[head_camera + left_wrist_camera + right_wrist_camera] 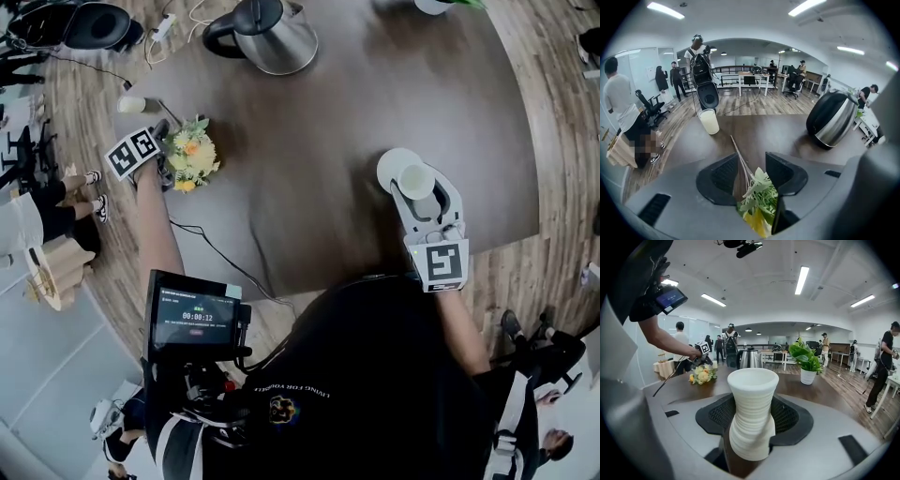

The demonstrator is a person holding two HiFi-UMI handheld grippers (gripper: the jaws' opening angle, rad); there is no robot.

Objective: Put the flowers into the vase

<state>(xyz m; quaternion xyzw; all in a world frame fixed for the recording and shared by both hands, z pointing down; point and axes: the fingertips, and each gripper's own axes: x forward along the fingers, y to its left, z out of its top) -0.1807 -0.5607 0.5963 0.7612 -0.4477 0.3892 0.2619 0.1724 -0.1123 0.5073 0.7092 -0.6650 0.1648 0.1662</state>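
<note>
The left gripper (751, 157) is reaching down with its jaws standing apart on either side of the thin stems of the flowers (760, 199), not pressing on them. The flowers are lying on the dark counter (356, 103), nearer the person than the kettle (272, 36) and to its left. The right gripper (753, 405) is gripping the vase (753, 380) at its narrow waist, holding it nearly upright, nearer the person than the kettle and to its right.

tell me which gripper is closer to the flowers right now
Left. The left gripper sits right at the flowers, jaws open with the stems between them. The right gripper is far across the table, shut on the white vase.
</note>
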